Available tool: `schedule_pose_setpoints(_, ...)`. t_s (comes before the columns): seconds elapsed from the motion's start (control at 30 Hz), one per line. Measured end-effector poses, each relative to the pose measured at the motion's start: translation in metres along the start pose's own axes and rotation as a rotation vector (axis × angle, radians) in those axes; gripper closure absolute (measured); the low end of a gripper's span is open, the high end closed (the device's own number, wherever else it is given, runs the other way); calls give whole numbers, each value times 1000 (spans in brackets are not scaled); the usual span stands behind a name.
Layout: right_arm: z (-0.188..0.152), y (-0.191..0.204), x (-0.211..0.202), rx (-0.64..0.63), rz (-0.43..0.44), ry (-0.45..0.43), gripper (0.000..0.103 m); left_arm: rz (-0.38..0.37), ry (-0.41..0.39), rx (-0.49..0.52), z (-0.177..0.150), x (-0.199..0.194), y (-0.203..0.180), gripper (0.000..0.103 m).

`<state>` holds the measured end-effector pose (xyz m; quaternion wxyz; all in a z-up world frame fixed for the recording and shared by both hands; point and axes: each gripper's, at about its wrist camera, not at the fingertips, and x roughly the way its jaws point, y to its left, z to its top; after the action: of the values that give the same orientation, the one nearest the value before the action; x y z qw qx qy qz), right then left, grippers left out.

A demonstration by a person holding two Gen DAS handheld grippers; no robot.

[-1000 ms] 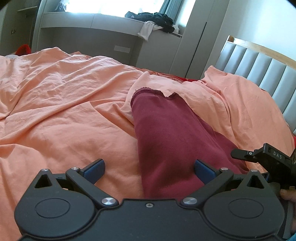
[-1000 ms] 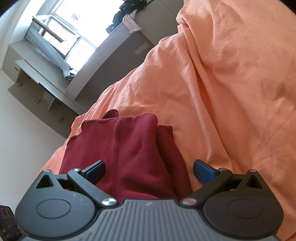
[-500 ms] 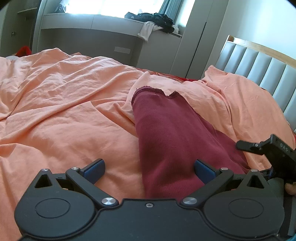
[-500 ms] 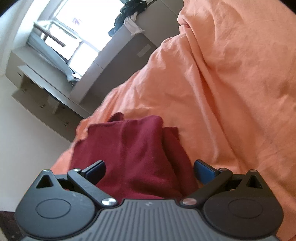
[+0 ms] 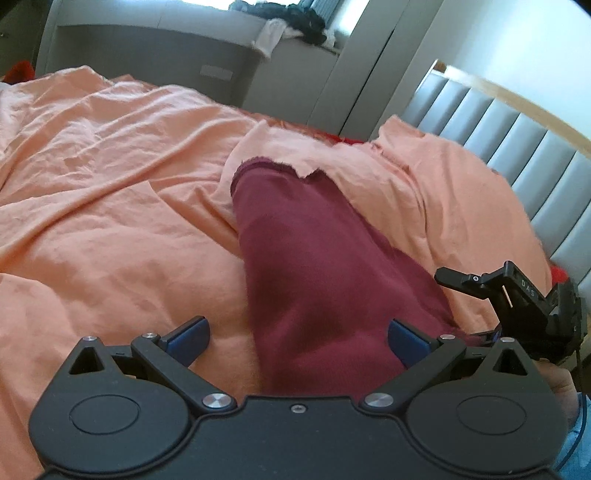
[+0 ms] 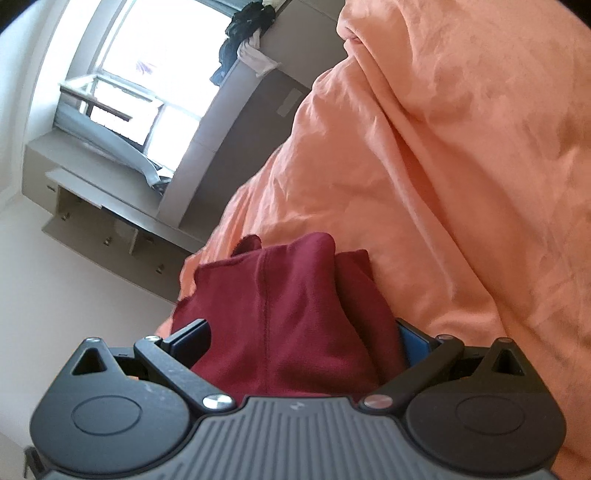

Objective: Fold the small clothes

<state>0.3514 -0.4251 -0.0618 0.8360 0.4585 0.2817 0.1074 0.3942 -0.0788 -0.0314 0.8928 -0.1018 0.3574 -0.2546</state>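
A dark red garment lies as a long folded strip on the orange bedsheet. My left gripper is open over the near end of the strip, and the cloth runs between its blue fingers, closer to the right one. My right gripper shows at the right edge of the left wrist view, beside the garment. In the right wrist view the garment bunches up and fills the gap of the open right gripper, covering part of its right finger.
A grey padded headboard stands at the right, with an orange pillow in front of it. Dark and white clothes lie piled on the window ledge. Drawers line the wall under the window.
My right gripper has pushed further onto the garment, whose cloth now fills its gap and overlaps the right finger. The left gripper has barely shifted. Both stay open.
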Motion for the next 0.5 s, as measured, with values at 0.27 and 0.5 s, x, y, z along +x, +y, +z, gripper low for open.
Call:
schedule_pose_setpoints(0.27,-5,10,6,-72,-58,14,0,22,63,-4,9,8,1,0)
schedule_pose_setpoints(0.5,-12,21,4,-126,-108,-6,18,5,99,-41,19,9,4,2)
